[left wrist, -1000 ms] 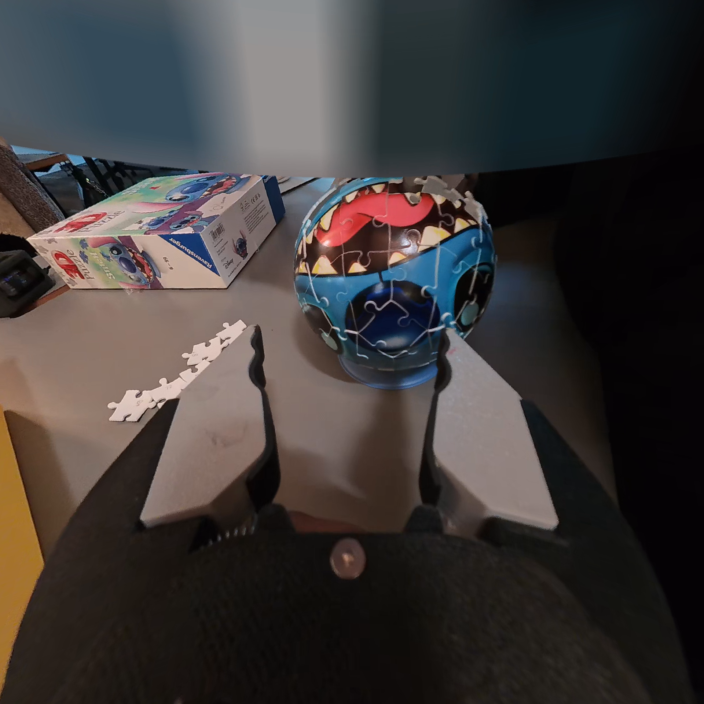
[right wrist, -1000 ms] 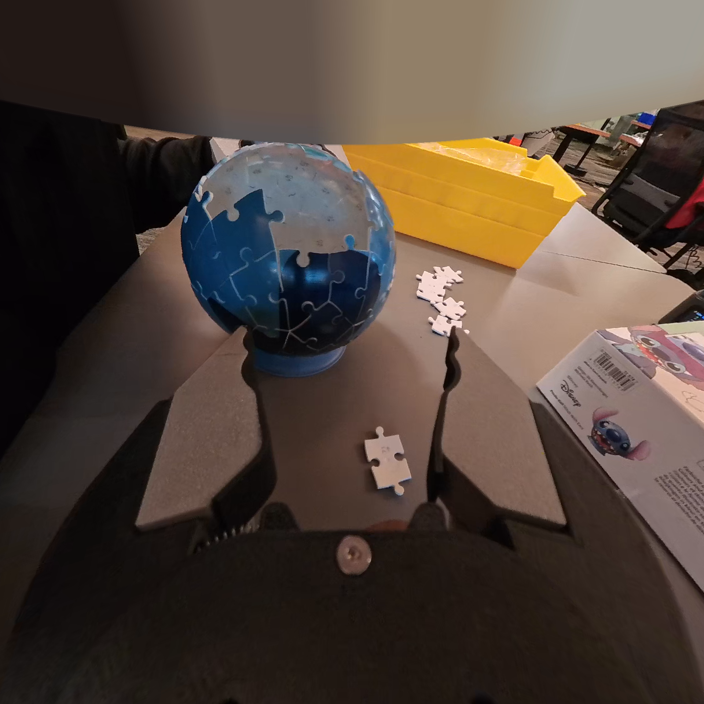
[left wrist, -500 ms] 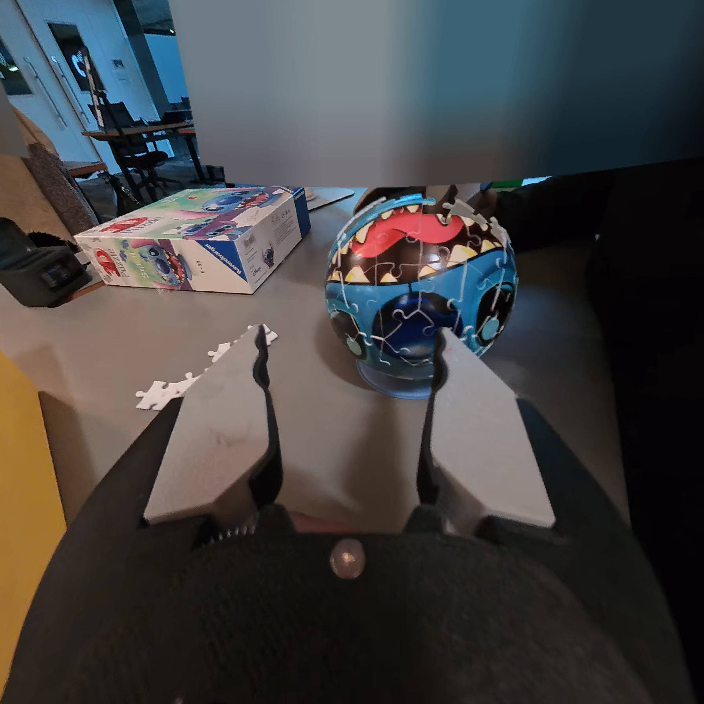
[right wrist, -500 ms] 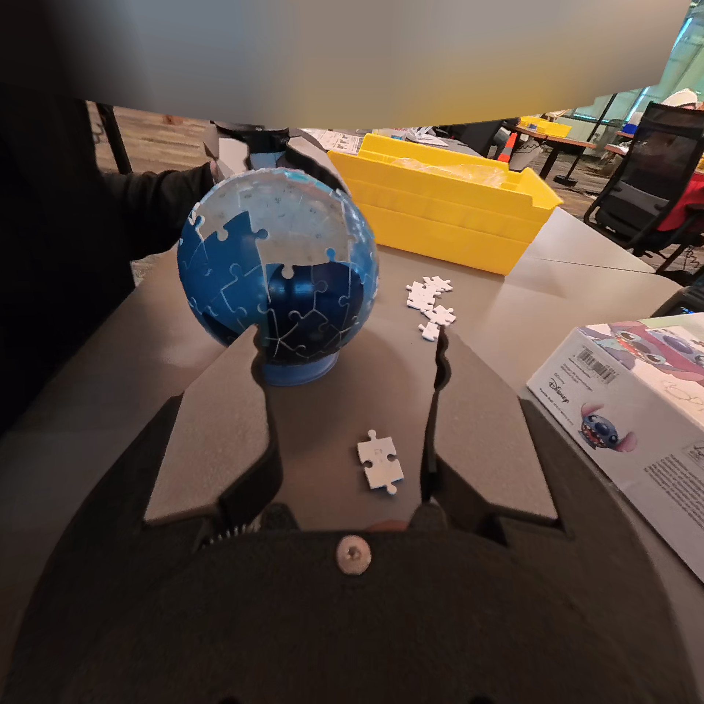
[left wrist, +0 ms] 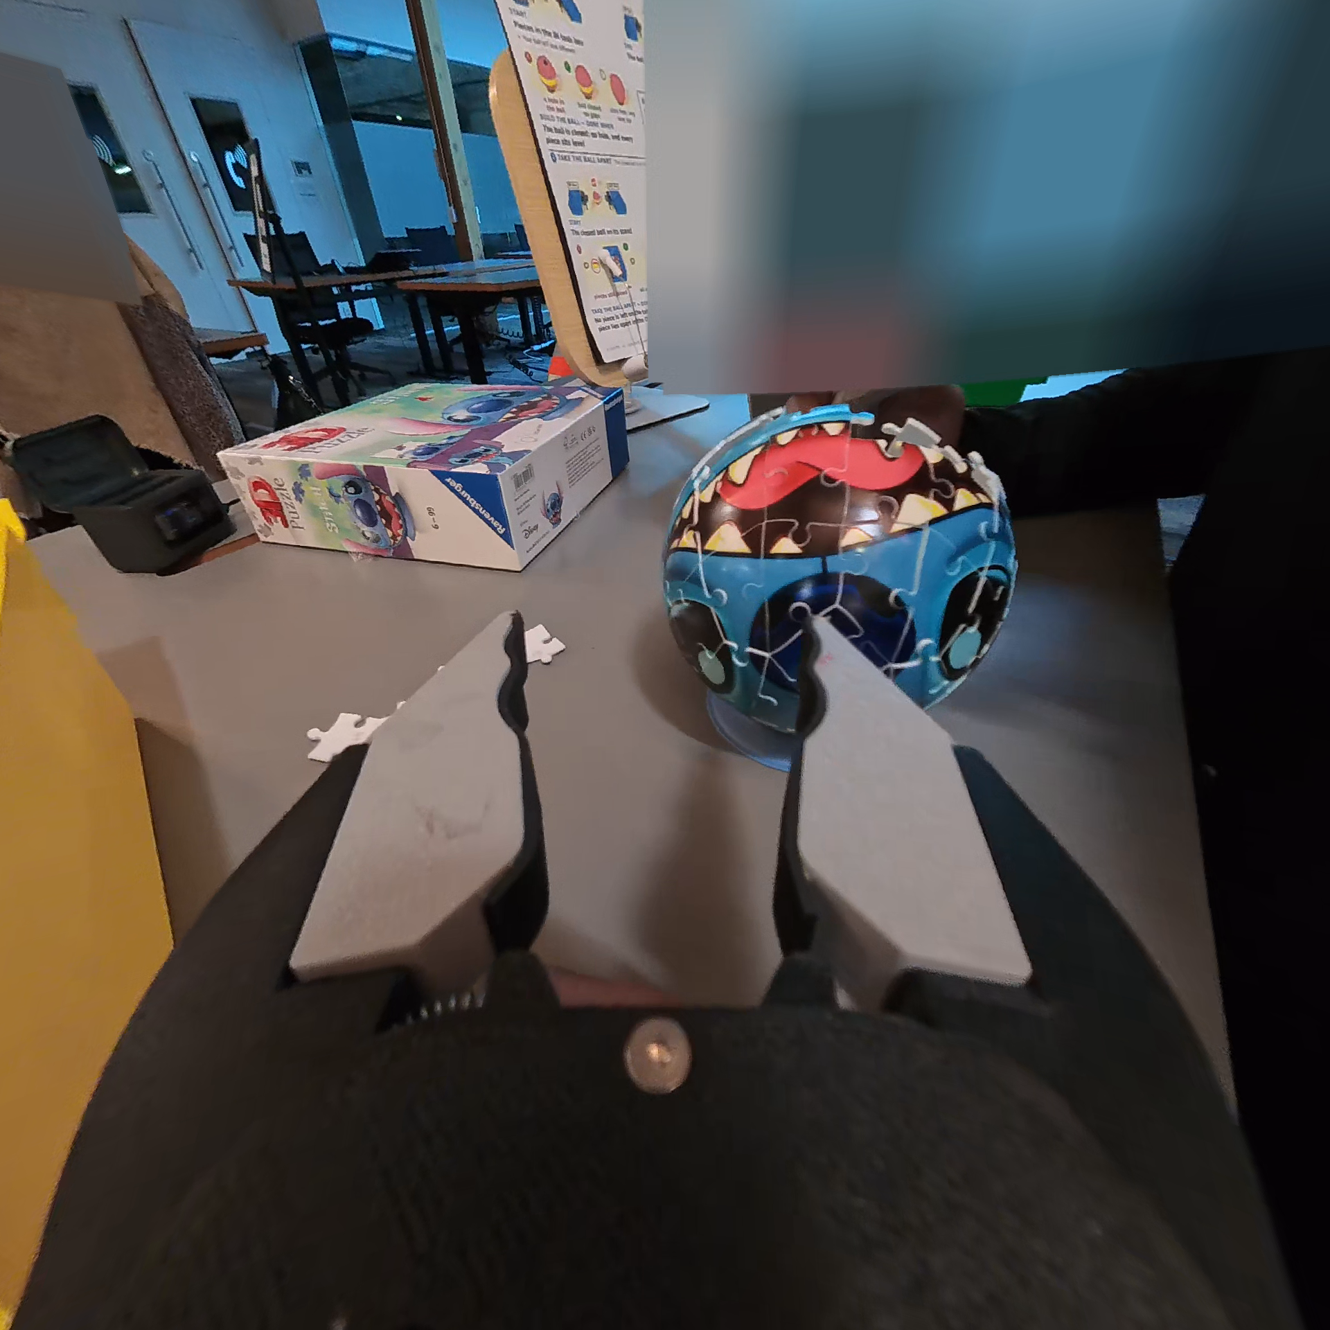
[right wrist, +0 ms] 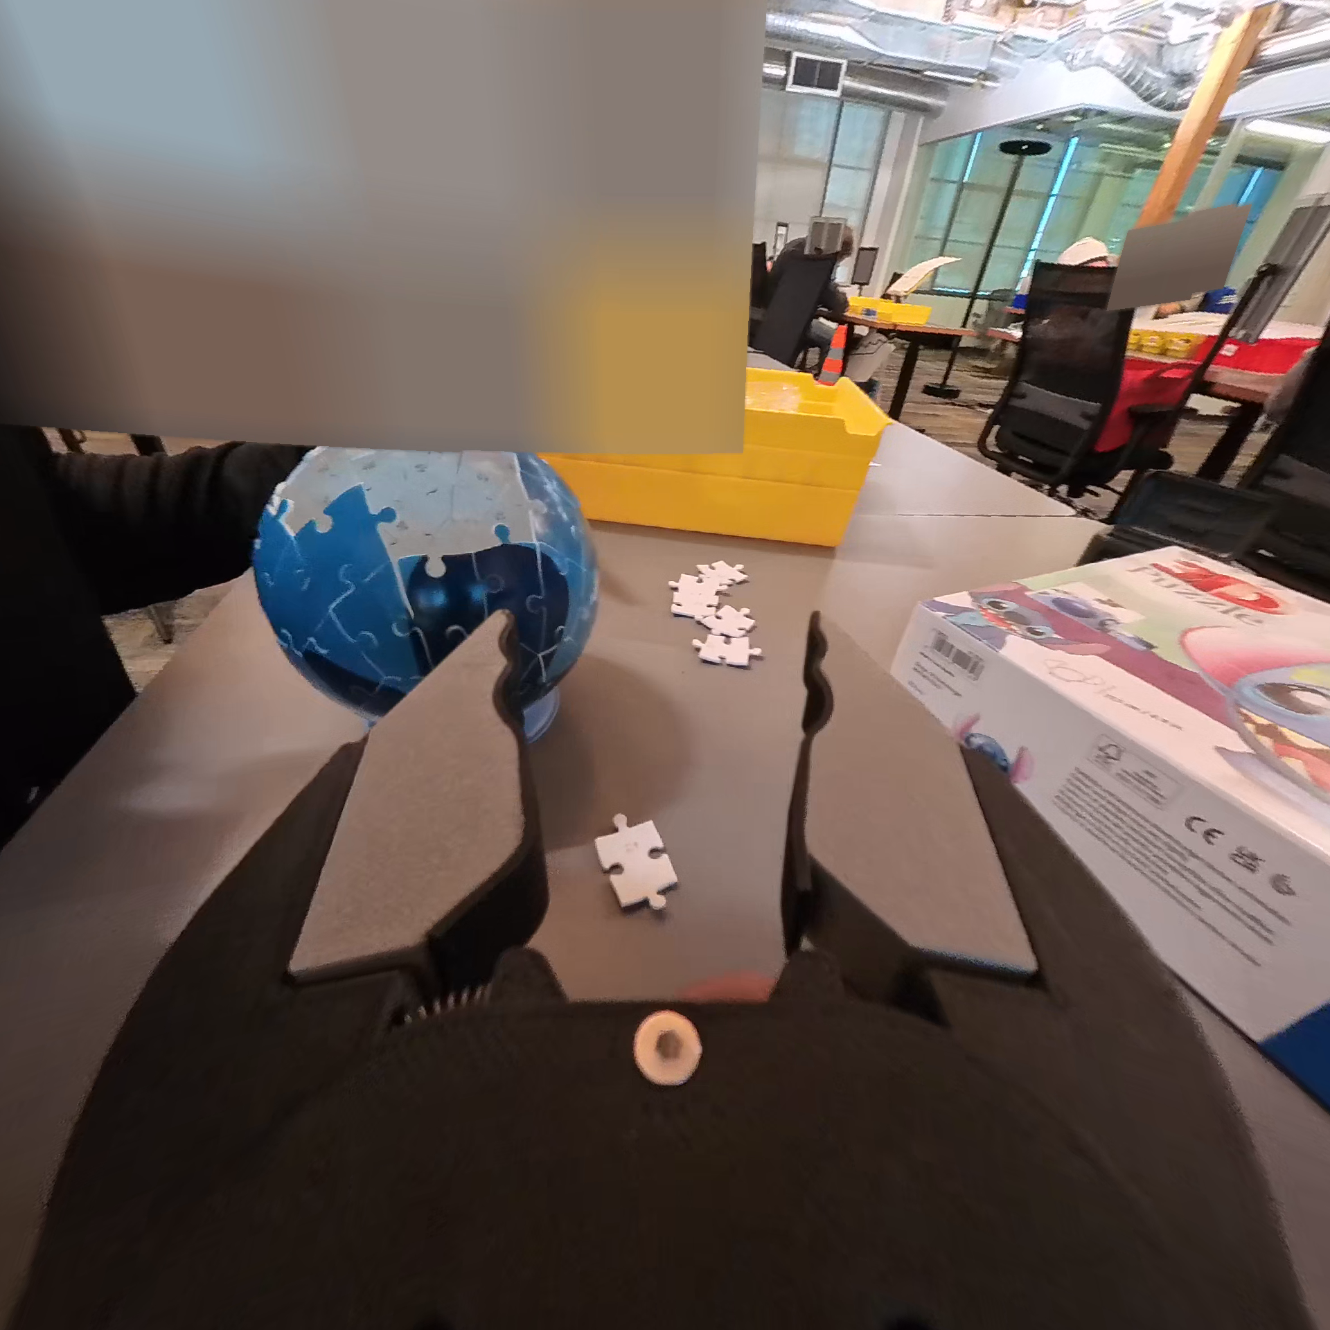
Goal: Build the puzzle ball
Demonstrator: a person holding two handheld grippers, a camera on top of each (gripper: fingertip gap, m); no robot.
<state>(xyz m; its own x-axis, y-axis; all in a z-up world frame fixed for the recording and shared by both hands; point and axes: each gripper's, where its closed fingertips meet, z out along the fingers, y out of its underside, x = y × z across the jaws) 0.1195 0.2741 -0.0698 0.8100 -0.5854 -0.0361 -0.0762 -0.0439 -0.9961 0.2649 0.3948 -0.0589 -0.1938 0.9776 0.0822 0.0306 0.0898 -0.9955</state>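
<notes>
Both cameras have tilted up and pulled back since a second ago, so the room behind shows, and in the right wrist view the puzzle ball (right wrist: 424, 597) has slid toward the left finger. That ball is a glossy plastic sphere of interlocked curved pieces, seated on a round blue stand (left wrist: 748, 734) on the smooth grey desk (left wrist: 648, 828). Its one side shows a painted mouth with teeth and a red tongue; the other is plain blue, with a gap at the top that exposes pale inner backs.

One left hand-held gripper (left wrist: 662, 633) stands with its two matte grey fingers spread and nothing between them; its right fingertip overlaps the ball in the view. One right hand-held gripper (right wrist: 662, 633) is likewise spread and empty, with a single white loose piece (right wrist: 637, 863) on the desk between its fingers.

A small cluster of white pieces (right wrist: 712, 612) lies beyond. One printed cardboard puzzle box (right wrist: 1123, 741) lies flat, bearing lettering and a barcode. Stacked yellow plastic trays (right wrist: 720, 489) sit behind.
</notes>
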